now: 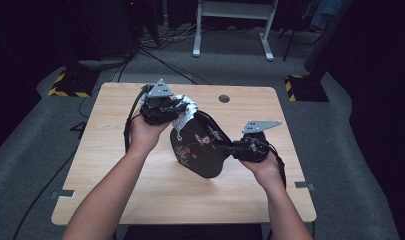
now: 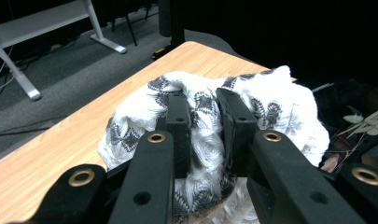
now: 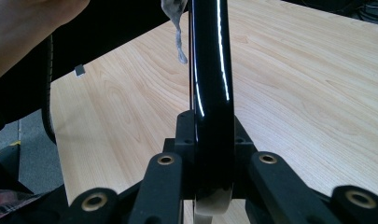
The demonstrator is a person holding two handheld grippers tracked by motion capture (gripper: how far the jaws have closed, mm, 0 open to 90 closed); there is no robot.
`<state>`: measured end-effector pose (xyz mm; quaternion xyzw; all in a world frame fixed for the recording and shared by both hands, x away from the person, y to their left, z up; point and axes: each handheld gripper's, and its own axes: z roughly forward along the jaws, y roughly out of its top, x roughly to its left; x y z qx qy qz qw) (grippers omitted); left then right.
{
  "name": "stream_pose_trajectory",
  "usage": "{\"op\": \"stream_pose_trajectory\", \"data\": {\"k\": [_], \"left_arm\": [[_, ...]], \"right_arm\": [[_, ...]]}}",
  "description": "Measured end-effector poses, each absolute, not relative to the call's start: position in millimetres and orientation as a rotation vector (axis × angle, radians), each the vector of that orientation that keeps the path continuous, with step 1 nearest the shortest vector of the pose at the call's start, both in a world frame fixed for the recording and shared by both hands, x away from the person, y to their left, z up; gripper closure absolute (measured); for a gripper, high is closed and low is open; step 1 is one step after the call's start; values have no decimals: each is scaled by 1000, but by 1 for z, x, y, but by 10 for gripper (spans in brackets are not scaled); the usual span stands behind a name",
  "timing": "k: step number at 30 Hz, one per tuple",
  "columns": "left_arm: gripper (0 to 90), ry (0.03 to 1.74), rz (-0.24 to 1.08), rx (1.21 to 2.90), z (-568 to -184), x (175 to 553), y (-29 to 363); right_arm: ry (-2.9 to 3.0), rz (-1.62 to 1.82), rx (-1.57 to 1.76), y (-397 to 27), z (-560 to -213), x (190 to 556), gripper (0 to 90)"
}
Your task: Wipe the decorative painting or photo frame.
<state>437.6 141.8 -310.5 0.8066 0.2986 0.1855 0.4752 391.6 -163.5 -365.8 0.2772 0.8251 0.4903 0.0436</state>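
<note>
Two claws are working mid-frame in the high view: the left claw [image 1: 182,111] is pinching a white patterned cloth [image 2: 270,100] against the upper edge of a black lacquered tray [image 1: 200,145], while the right claw [image 1: 229,149] is clamping the tray's right rim [image 3: 210,93], holding it tilted above the table [image 1: 115,165]. Wiping pressure from the cloth could be twisting the glossy rim out of that narrow pinch, dropping the tray.
</note>
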Motion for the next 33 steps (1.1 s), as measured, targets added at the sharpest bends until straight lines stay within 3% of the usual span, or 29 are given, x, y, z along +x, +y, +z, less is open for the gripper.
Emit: {"op": "stream_pose_trajectory", "data": {"k": [33], "left_arm": [[768, 863, 420, 2008, -367, 438, 174]], "right_arm": [[2509, 1525, 839, -163, -367, 393, 803]]}}
